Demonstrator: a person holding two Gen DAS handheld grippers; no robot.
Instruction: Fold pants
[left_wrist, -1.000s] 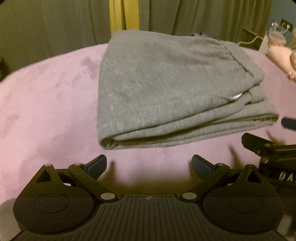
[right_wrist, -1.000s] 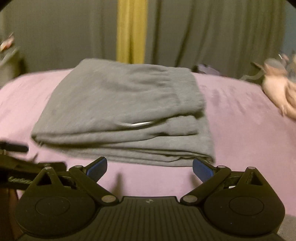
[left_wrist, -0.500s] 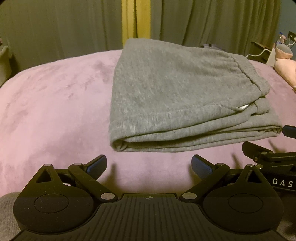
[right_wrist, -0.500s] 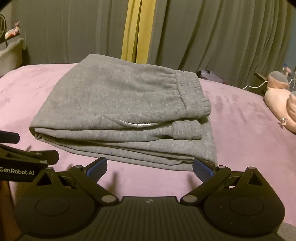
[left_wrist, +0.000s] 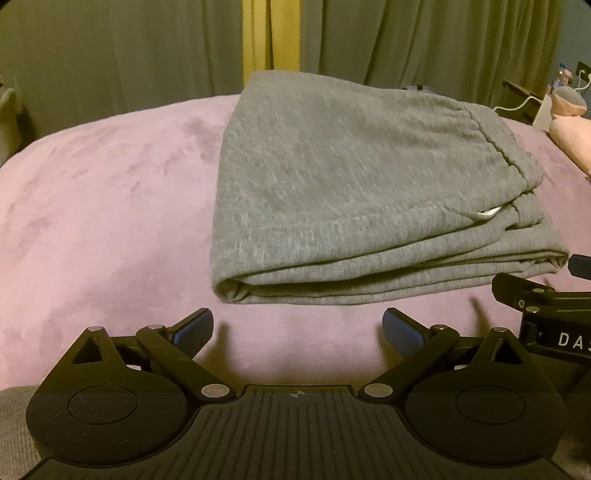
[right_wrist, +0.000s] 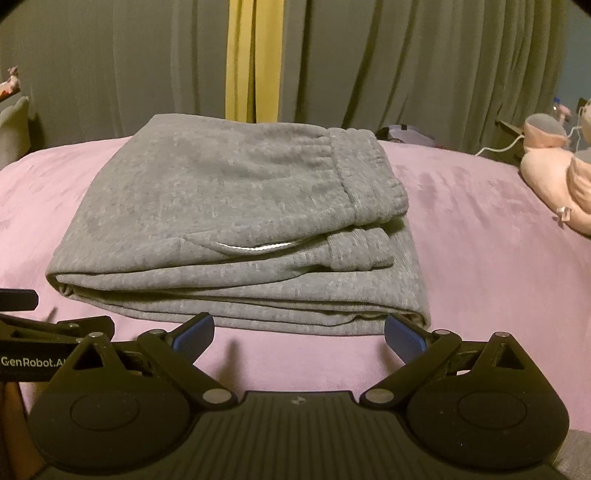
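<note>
Grey sweatpants (left_wrist: 354, 192) (right_wrist: 236, 229) lie folded into a thick stack on the pink bedspread (left_wrist: 103, 206) (right_wrist: 480, 258), elastic waistband on the right side and a white drawstring end peeking out of the layers. My left gripper (left_wrist: 297, 330) hovers open just in front of the stack's near fold, touching nothing. My right gripper (right_wrist: 299, 332) is also open, its blue pads (right_wrist: 404, 339) close to the stack's front edge with nothing between them. Each gripper shows at the edge of the other's view.
Grey-green curtains with a yellow strip (right_wrist: 251, 59) hang behind the bed. A pink plush toy (right_wrist: 557, 184) (left_wrist: 572, 140) lies at the right, with a cable and small items on a dark stand (left_wrist: 524, 99) behind it.
Both grippers have shifted slightly, so the stack sits a little differently in each view. The pants themselves have not moved, and both grippers stay open.
</note>
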